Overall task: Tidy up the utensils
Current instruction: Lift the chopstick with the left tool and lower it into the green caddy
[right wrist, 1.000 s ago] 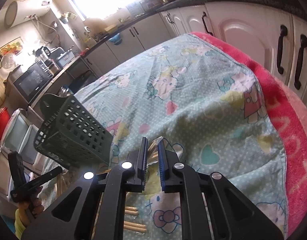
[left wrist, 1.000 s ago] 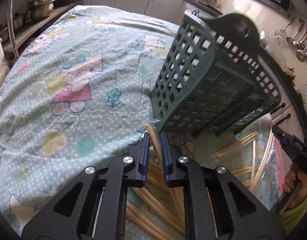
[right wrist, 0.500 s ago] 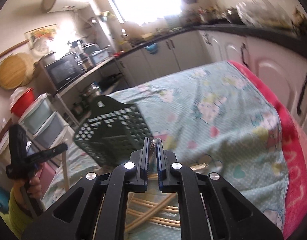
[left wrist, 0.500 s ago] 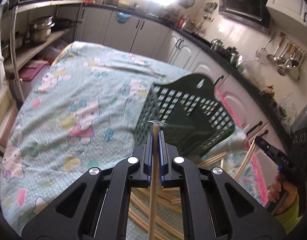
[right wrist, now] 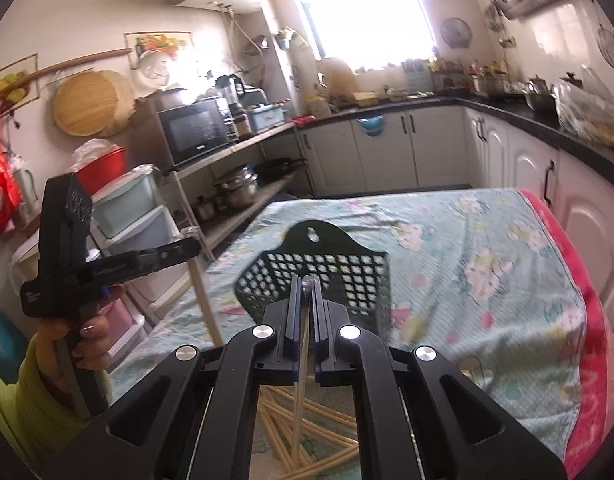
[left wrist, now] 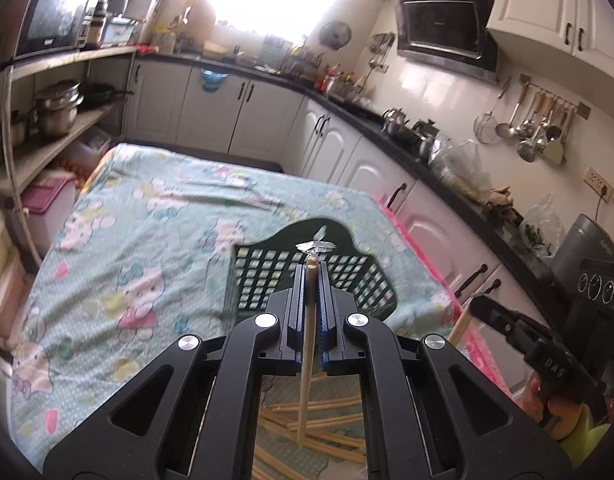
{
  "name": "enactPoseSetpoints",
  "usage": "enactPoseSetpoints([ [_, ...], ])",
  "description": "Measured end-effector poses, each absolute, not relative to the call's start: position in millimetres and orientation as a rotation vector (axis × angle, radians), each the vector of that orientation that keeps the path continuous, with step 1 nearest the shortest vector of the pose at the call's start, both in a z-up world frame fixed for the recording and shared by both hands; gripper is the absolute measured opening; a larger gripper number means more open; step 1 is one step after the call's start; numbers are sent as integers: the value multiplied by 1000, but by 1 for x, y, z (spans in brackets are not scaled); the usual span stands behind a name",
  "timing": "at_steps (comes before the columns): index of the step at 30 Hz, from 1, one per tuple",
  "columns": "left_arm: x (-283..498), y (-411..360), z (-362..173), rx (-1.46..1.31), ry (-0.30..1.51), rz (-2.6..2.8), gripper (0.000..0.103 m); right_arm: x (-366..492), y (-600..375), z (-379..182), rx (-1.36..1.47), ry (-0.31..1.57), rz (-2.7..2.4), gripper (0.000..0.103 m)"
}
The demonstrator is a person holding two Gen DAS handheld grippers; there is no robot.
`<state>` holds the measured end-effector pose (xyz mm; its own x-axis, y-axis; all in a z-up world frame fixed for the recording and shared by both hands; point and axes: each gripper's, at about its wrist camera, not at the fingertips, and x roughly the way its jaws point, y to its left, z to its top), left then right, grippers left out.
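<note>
- Both claws have risen above the surface [left wrist: 155,208] since a second ago, each lifting a chopstick.
- Left claw [left wrist: 311,276] is clamped on a chopstick [left wrist: 307,360], just before the green basket [left wrist: 267,276].
- Right claw [right wrist: 305,286] grips another chopstick [right wrist: 299,392], near that basket.
- Loose chopsticks [left wrist: 327,412] lie below, before the basket.

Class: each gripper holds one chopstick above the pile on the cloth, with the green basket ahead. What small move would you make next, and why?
Probably carry one chopstick forward over the green basket. The left gripper and right gripper are each shut on a chopstick hanging clear of the pile, and the basket's open top lies just beyond the fingertips.
</note>
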<state>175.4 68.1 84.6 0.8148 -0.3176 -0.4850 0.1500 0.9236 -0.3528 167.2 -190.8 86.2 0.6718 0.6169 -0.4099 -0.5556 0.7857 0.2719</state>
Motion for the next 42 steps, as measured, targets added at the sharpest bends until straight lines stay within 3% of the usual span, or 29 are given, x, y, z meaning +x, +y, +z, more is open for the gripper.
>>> enactPoseSetpoints([
  [23, 173, 55, 188, -201, 317, -242, 3, 178, -182, 191, 146, 245, 661, 4],
  [42, 212, 73, 165, -209, 363, -144, 3, 233, -198, 184, 216, 232, 523, 4],
])
